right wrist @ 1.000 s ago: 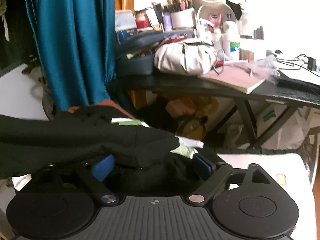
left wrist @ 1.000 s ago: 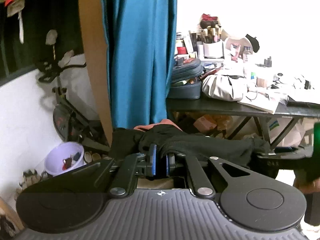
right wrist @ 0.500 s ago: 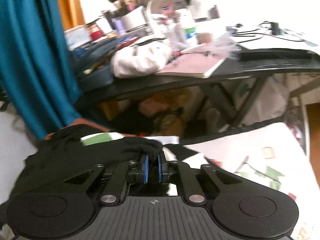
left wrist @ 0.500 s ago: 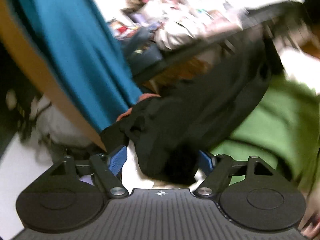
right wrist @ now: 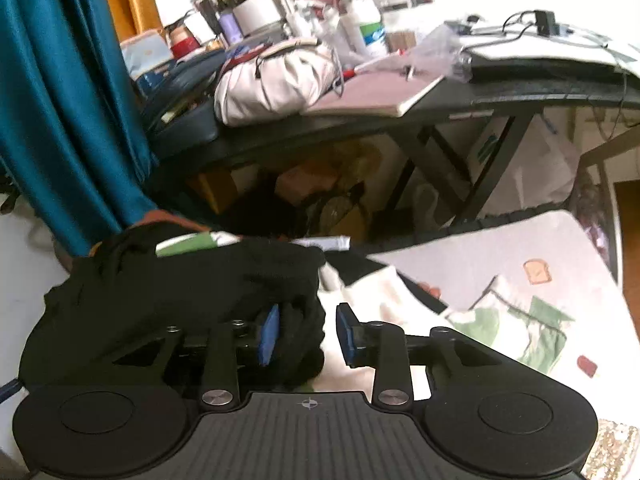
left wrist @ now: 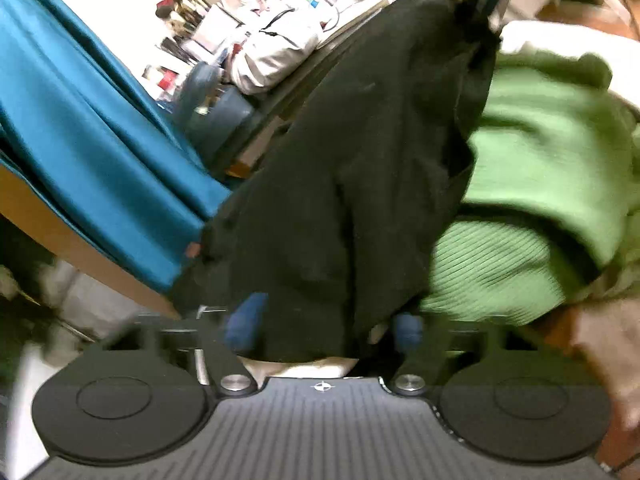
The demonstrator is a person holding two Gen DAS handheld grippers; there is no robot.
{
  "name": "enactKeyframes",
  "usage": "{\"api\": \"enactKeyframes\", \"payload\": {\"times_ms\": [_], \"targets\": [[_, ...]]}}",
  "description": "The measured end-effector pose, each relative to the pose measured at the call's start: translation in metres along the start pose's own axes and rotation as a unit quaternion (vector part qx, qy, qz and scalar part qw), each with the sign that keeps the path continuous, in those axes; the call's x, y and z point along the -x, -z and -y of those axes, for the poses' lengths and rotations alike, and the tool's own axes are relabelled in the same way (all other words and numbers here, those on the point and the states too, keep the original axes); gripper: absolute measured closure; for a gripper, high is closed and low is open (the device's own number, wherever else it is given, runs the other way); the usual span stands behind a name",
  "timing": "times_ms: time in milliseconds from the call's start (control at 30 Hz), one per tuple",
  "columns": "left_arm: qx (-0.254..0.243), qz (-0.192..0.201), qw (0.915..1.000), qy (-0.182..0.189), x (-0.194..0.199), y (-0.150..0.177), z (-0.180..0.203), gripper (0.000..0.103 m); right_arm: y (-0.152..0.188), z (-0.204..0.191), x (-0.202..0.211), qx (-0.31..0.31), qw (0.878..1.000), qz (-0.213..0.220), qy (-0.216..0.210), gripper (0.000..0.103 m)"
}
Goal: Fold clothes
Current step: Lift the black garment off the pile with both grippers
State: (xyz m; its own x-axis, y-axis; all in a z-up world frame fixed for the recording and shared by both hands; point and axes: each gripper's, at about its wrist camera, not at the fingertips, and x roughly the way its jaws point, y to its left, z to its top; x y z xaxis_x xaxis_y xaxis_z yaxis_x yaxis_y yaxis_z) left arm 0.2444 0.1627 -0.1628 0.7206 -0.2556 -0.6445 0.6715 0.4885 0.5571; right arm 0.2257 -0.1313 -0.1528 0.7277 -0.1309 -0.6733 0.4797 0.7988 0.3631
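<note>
A black garment point(left wrist: 352, 168) hangs in a long bunched fold in front of my left gripper point(left wrist: 326, 326), which is open, its blue pads on either side of the cloth's lower end. In the right wrist view the same black garment point(right wrist: 168, 300) lies heaped at the left on a patterned white bedsheet point(right wrist: 520, 280). My right gripper point(right wrist: 307, 334) is open, with a fold of the black cloth against its left pad point(right wrist: 269, 334). The left view is tilted and blurred.
A person's green sleeve point(left wrist: 540, 168) fills the right of the left view. A teal curtain point(right wrist: 60, 100) hangs at the left. A cluttered black desk point(right wrist: 440, 108) with a white bag point(right wrist: 276, 84) and cosmetics stands behind; boxes sit under it.
My left gripper went from shut on the black garment to open and tilted. My right gripper shut on the cloth half a second ago and has now opened, letting it go.
</note>
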Motion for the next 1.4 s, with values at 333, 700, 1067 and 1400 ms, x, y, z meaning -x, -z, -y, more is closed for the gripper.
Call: {"api": "enactKeyframes", "payload": {"times_ms": [333, 700, 1067, 1400], "targets": [[0.223, 0.093, 0.9656, -0.096, 0.093, -0.031, -0.096, 0.100, -0.013, -0.024, -0.014, 0.021, 0.999, -0.017, -0.021, 0.058], [0.262, 0.116, 0.9460, -0.151, 0.132, -0.055, -0.127, 0.100, -0.012, -0.094, -0.009, 0.220, 0.973, 0.069, -0.034, 0.028], [0.257, 0.167, 0.9353, -0.176, 0.164, -0.056, -0.127, 0.100, -0.001, -0.153, -0.009, 0.360, 0.926, 0.110, -0.030, 0.018], [0.303, 0.172, 0.9185, -0.187, 0.196, -0.062, -0.151, 0.100, -0.017, -0.189, 0.011, 0.400, 0.899, 0.134, -0.118, 0.095]]}}
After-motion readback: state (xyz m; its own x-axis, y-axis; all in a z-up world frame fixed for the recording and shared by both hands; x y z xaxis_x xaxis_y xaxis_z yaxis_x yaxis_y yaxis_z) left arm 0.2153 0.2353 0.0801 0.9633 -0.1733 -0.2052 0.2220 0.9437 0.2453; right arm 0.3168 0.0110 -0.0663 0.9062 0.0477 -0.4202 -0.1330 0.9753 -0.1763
